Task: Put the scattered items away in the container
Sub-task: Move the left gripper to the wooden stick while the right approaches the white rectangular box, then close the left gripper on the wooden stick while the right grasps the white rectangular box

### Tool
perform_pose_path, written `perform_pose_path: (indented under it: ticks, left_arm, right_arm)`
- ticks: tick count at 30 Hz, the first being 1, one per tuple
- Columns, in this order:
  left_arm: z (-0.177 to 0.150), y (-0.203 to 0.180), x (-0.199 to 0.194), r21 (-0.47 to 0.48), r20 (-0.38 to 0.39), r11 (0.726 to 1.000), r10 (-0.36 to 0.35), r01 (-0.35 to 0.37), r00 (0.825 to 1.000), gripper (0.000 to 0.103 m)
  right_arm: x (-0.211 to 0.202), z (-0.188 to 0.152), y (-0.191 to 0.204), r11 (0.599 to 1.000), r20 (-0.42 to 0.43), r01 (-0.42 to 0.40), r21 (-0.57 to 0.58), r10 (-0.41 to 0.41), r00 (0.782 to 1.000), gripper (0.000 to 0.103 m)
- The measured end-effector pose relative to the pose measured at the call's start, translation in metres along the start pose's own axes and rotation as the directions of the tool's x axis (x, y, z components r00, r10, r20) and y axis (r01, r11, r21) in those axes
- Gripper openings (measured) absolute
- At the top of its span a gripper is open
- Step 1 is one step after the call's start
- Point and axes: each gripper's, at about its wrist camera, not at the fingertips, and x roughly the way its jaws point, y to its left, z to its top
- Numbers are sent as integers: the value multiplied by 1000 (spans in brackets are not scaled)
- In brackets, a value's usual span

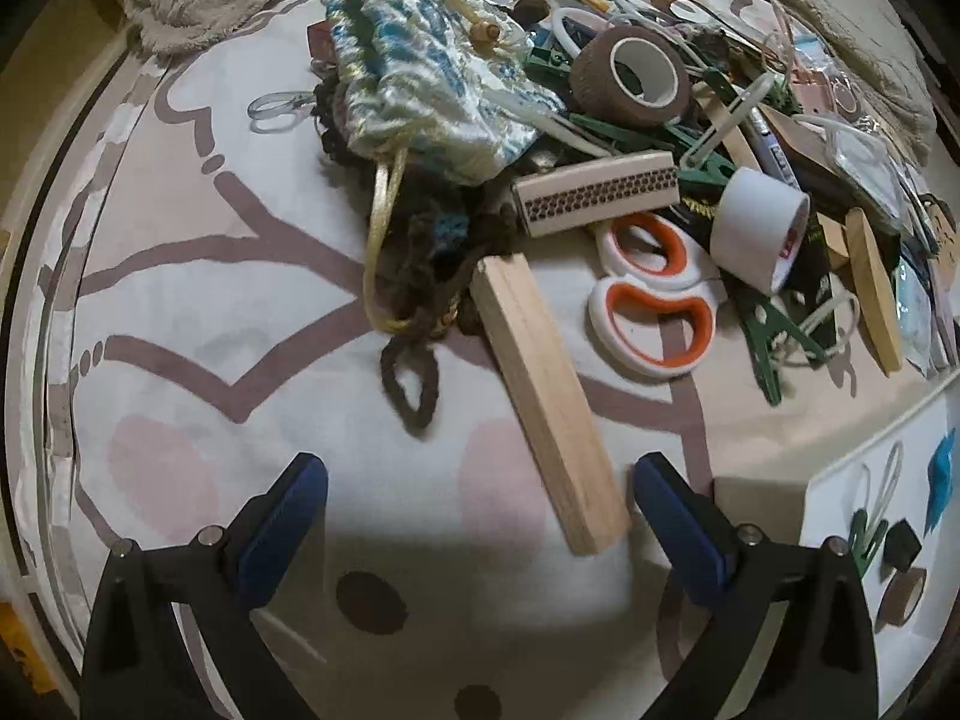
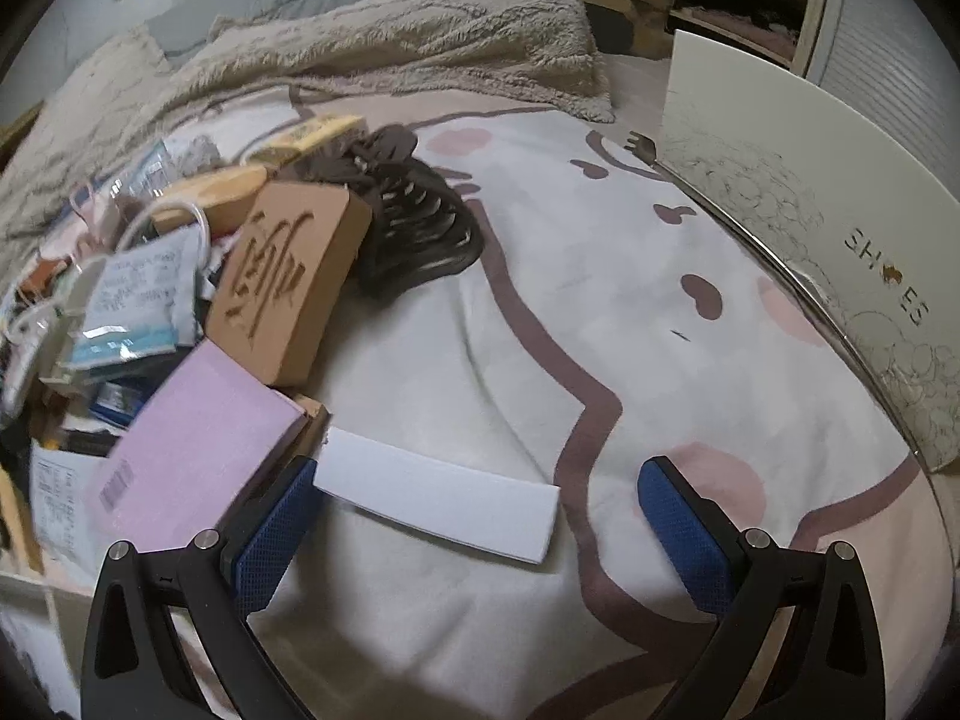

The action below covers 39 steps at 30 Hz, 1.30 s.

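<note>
Scattered items [image 1: 660,138] lie heaped on the bed [image 1: 210,312] across the upper centre and upper right of the left wrist view, seemingly tipped out for sorting. From left to right: a knitted pouch [image 1: 420,72], a wooden block [image 1: 546,396] sloping toward the lower centre, orange-handled scissors [image 1: 654,300], and tape rolls. The left tool [image 1: 480,516] hangs spread wide and empty, the block's near end just inside its right finger. In the right wrist view, a pink notebook [image 2: 198,456] sits lower left, a white strip [image 2: 438,504] at centre, and the shoe box [image 2: 810,228], probably the container, at right. The right tool [image 2: 480,516] gapes, holding nothing, its left finger by the strip.
</note>
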Motion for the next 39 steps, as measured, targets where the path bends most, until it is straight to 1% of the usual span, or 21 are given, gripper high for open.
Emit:
perform_pose_path:
  ticks: [3,7,8,9,10,12,13,15,16,18,19,21,22,23,25,29,31,35,39]
  left_arm:
    - [4,-3,0,-15,6,1000,11,-11,1000,103]
    - [3,-7,-2,-9,17,1000,18,-18,1000,102]
    - [2,-8,-3,-7,20,1000,14,-14,1000,96]
    - [2,-9,-5,-4,26,1000,18,-18,999,83]
    - [1,-11,-7,12,34,999,35,-36,999,82]
    - [-2,-13,-11,37,51,999,12,-14,999,73]
    - [-4,-15,-12,48,58,999,7,-10,998,71]
    - [-7,-20,-16,71,68,997,-4,-1,998,61]
    - [-8,-22,-17,80,71,997,-7,2,997,59]
    - [-11,-28,-20,103,76,995,-12,4,997,48]
    - [-12,-30,-21,111,78,994,-16,7,997,45]
    - [-14,-34,-24,123,77,992,-38,28,996,30]
    - [-15,-36,-24,127,74,991,-51,42,996,25]
    - [-16,-39,-25,132,71,990,-60,50,996,23]
    - [-18,-44,-26,147,73,988,-52,41,996,23]
    - [-22,-47,-30,166,61,985,-64,53,996,19]
    - [-28,-48,-32,193,50,980,-66,55,997,18]
    - [-43,-50,-38,268,31,963,-54,44,998,18]
    - [-59,-51,-44,341,-7,939,-35,35,999,18]
  right_arm:
    - [1,-1,-1,1000,6,2,0,-2,1000,103]
    - [2,-2,-4,1000,14,-10,10,10,1000,103]
    - [2,-3,-4,1000,18,-8,9,8,1000,103]
    - [2,-3,-4,1000,22,-5,8,5,1000,103]
    - [2,-4,-3,1000,27,0,5,0,1000,103]
    - [2,-4,-3,1000,29,2,4,-3,1000,103]
    - [2,-5,-3,1000,29,0,5,0,1000,103]
    - [3,-4,-4,1000,28,-7,9,6,1000,103]
    - [4,-4,-5,1000,25,-13,14,13,1000,103]
    - [4,-5,-6,1000,27,-17,17,17,999,103]
    - [4,-5,-5,1000,30,-16,16,15,999,103]
    - [4,-6,-5,1000,32,-16,15,15,999,103]
    - [4,-6,-6,1000,35,-16,16,15,999,103]
    - [4,-6,-6,1000,37,-15,15,15,999,103]
    - [5,-6,-5,1000,42,-16,16,15,999,103]
    - [4,-7,-7,1000,48,-23,20,22,999,103]
    - [5,-7,-6,1000,49,-24,20,23,999,103]
    - [5,-7,-6,1000,49,-24,21,23,999,103]
    - [5,-8,-6,1000,49,-24,21,23,999,103]
